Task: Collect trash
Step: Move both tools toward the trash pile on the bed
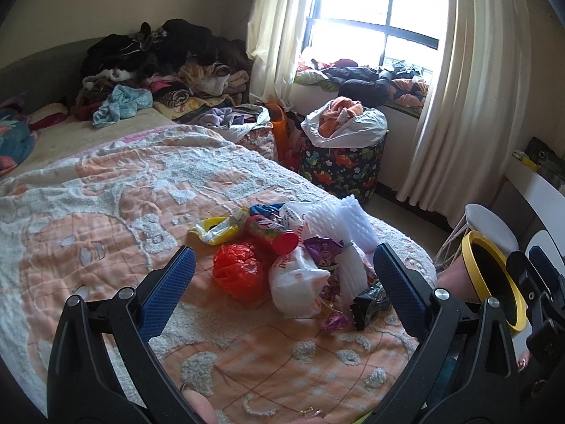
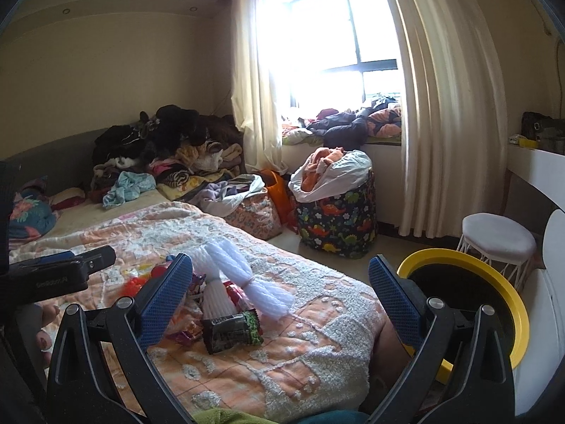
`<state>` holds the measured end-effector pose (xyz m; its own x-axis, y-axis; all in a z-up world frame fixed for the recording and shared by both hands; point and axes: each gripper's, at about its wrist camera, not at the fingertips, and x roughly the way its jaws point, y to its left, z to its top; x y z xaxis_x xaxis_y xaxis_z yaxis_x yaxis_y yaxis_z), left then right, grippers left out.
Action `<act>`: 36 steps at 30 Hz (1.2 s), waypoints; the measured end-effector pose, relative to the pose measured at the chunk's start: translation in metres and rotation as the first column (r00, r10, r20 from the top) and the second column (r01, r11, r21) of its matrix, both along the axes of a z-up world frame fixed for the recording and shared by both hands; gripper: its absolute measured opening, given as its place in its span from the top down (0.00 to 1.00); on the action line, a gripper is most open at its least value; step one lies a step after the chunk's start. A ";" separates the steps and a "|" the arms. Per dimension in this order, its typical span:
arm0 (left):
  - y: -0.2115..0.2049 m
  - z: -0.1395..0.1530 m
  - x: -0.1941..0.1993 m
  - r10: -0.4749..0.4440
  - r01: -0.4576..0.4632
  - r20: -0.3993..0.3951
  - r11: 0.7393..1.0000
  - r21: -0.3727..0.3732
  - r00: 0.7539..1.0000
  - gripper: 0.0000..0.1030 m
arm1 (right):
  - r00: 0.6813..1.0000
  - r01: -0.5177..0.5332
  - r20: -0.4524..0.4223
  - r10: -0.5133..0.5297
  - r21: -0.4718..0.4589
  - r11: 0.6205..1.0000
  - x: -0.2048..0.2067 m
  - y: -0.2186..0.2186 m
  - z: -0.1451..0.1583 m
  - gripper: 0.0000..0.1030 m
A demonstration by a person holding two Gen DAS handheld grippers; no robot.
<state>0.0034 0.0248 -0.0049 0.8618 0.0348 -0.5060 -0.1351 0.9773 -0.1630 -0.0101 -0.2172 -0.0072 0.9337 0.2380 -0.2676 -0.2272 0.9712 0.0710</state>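
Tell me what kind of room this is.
Most likely a lived-in bedroom: a bed with a quilted cover, heaps of clothes at its head, and a curtained window.

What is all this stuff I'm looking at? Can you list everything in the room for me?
trash pile: one heap of bags, wrappers and foam on the bedspread
red plastic bag: one, red, near side of the heap
black packet: one, black and green, front edge of the heap
white foam netting: several pieces, white, on the heap
bin: one, yellow rim, black inside, beside the bed
bedspread: one, peach and white, covering the bed
clothes pile: one, mostly dark, far end of the bed
dinosaur basket: one, dark print, below the window
stool: one, white, by the curtain
left gripper: black, blue pads, open
right gripper: black, blue pads, open
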 end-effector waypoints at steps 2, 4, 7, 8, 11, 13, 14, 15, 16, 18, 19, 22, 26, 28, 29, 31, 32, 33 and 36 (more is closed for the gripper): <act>0.011 -0.001 0.002 0.024 -0.024 -0.007 1.000 -0.006 1.000 0.11 | 1.000 -0.027 -0.010 0.027 -0.006 1.000 0.003 0.007 0.000 0.06; 0.020 -0.002 0.005 0.046 -0.046 -0.010 0.999 -0.015 0.999 0.11 | 0.998 -0.053 -0.022 0.053 -0.016 0.998 0.006 0.015 0.000 0.06; 0.032 -0.003 0.008 0.066 -0.066 -0.006 0.997 -0.031 0.998 0.11 | 0.995 -0.091 -0.042 0.089 -0.026 0.996 0.013 0.024 0.000 0.06; 0.035 -0.003 0.010 0.073 -0.073 -0.008 0.997 -0.033 0.997 0.11 | 0.994 -0.100 -0.049 0.099 -0.028 0.995 0.015 0.027 0.000 0.06; 0.044 -0.003 0.018 0.072 -0.072 -0.008 0.996 -0.050 0.997 0.11 | 0.988 -0.134 -0.083 0.132 -0.027 0.991 0.026 0.031 0.000 0.06; 0.048 -0.002 0.025 0.070 -0.071 -0.016 0.996 -0.058 0.997 0.11 | 0.983 -0.153 -0.109 0.149 -0.026 0.988 0.034 0.032 -0.001 0.06; 0.048 -0.002 0.029 0.068 -0.069 -0.024 0.996 -0.061 0.997 0.11 | 0.981 -0.158 -0.120 0.153 -0.029 0.987 0.038 0.032 -0.002 0.06; 0.049 -0.001 0.034 0.064 -0.066 -0.030 0.996 -0.068 0.997 0.11 | 0.978 -0.165 -0.134 0.160 -0.031 0.986 0.043 0.032 -0.002 0.06; 0.051 -0.001 0.037 0.052 -0.054 -0.033 0.995 -0.082 0.998 0.11 | 0.975 -0.173 -0.147 0.167 -0.029 0.985 0.048 0.031 -0.002 0.06; 0.051 -0.002 0.044 0.021 -0.023 -0.027 0.993 -0.112 0.999 0.11 | 0.970 -0.180 -0.170 0.173 -0.026 0.983 0.058 0.027 -0.003 0.06; 0.050 -0.002 0.047 0.016 -0.019 -0.029 0.994 -0.110 0.999 0.11 | 0.969 -0.179 -0.177 0.171 -0.029 0.983 0.062 0.025 -0.003 0.06; 0.042 -0.004 0.060 0.001 -0.007 -0.057 0.996 -0.092 0.998 0.11 | 0.966 -0.176 -0.196 0.166 -0.034 0.984 0.074 0.019 -0.006 0.06; 0.032 -0.008 0.077 -0.041 0.033 -0.084 0.995 -0.092 0.996 0.11 | 0.966 -0.167 -0.210 0.150 -0.063 0.984 0.087 0.012 -0.012 0.06; 0.024 -0.011 0.086 -0.063 0.054 -0.101 0.995 -0.087 0.993 0.11 | 0.965 -0.165 -0.219 0.144 -0.079 0.983 0.094 0.009 -0.015 0.06; 0.021 -0.012 0.090 -0.074 0.065 -0.106 0.994 -0.087 0.992 0.11 | 0.963 -0.167 -0.227 0.145 -0.084 0.982 0.097 0.008 -0.017 0.06; 0.016 -0.015 0.098 -0.092 0.082 -0.118 0.993 -0.086 0.989 0.11 | 0.957 -0.176 -0.250 0.148 -0.091 0.980 0.105 0.006 -0.021 0.06; 0.014 -0.016 0.101 -0.096 0.086 -0.123 0.993 -0.085 0.988 0.11 | 0.954 -0.180 -0.259 0.150 -0.095 0.979 0.109 0.007 -0.023 0.06; 0.014 -0.019 0.106 -0.096 0.086 -0.134 0.993 -0.083 0.986 0.11 | 0.951 -0.185 -0.268 0.152 -0.102 0.977 0.114 0.007 -0.025 0.06; 0.017 -0.026 0.116 -0.093 0.078 -0.173 0.992 -0.096 0.981 0.11 | 0.938 -0.214 -0.305 0.165 -0.132 0.968 0.127 0.012 -0.034 0.06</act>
<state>0.1198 0.0415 -0.0307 0.7565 -0.0866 -0.6483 -0.0859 0.9694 -0.2299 0.1170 -0.2050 -0.0408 0.7519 0.3341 -0.5683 -0.4012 0.9160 0.0077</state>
